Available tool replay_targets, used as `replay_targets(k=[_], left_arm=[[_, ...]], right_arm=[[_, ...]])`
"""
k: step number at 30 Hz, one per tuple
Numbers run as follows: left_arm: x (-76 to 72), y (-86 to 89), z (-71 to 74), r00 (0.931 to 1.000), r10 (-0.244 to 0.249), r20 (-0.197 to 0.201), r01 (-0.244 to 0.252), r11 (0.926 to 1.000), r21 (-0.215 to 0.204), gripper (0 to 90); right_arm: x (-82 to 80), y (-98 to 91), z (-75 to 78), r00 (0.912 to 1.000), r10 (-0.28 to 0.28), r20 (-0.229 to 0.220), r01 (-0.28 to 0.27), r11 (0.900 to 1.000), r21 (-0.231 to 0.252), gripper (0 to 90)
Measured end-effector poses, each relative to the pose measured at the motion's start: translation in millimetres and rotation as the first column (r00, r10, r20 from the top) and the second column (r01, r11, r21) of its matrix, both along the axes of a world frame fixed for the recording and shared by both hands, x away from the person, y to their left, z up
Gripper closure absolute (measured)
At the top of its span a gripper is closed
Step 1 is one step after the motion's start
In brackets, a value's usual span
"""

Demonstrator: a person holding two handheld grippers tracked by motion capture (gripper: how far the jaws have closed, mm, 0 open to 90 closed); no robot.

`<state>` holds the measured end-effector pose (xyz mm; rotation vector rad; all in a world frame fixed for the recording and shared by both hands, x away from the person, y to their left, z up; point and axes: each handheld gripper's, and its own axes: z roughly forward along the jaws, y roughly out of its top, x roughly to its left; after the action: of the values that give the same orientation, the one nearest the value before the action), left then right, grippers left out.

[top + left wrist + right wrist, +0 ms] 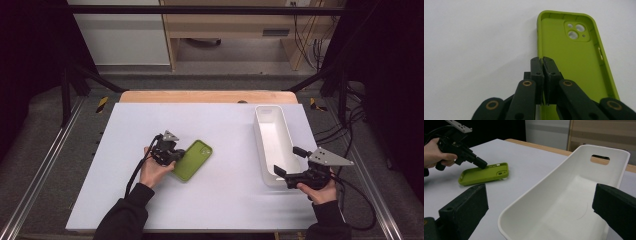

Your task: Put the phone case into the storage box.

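Nearest the high camera: two dark sleeves at the near edge of the pale lavender-white table top [215,200], each hand gripping a black two-jaw tool.

Left gripper [176,156], toward the left half of the table and about midway between near and far edges, clenched on the near long side wall of a lime-green soft phone case [192,160]. Seen in the left gripper view, both black pads [548,72] pressed flat together with the thin green rim of the case [574,62] pinched between them. Case lying open side up, flat on the table or nearly so, camera cut-out at its far end, angled toward the table's far right corner. Same grip seen from the side in the right gripper view: left gripper [482,164] tilted down onto the edge of the case [484,173].

Right gripper [290,167], near the right edge of the table, released, jaws spread wide on either side of the near end of a long white plastic bin with rounded corners [260,130]. Pads apart from the bin's walls in the right gripper view, whether touching cannot be told. Bin [541,187] upright, nothing inside, a handle slot in its far end wall, lengthwise along the right edge of the table, well apart from the case.
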<state>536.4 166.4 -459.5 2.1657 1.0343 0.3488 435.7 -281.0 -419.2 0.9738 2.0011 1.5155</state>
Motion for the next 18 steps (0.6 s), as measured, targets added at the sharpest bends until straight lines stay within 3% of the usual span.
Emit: replay_targets(k=[18], left_arm=[[-12.5,4.6,19.6,0.9979,-0.013,0.064,0.016,0.9986,-0.051,87.7]], right_arm=[[-1.2,-0.6,1.9,1.0,0.0,0.003,0.0,1.0,0.006,0.7]])
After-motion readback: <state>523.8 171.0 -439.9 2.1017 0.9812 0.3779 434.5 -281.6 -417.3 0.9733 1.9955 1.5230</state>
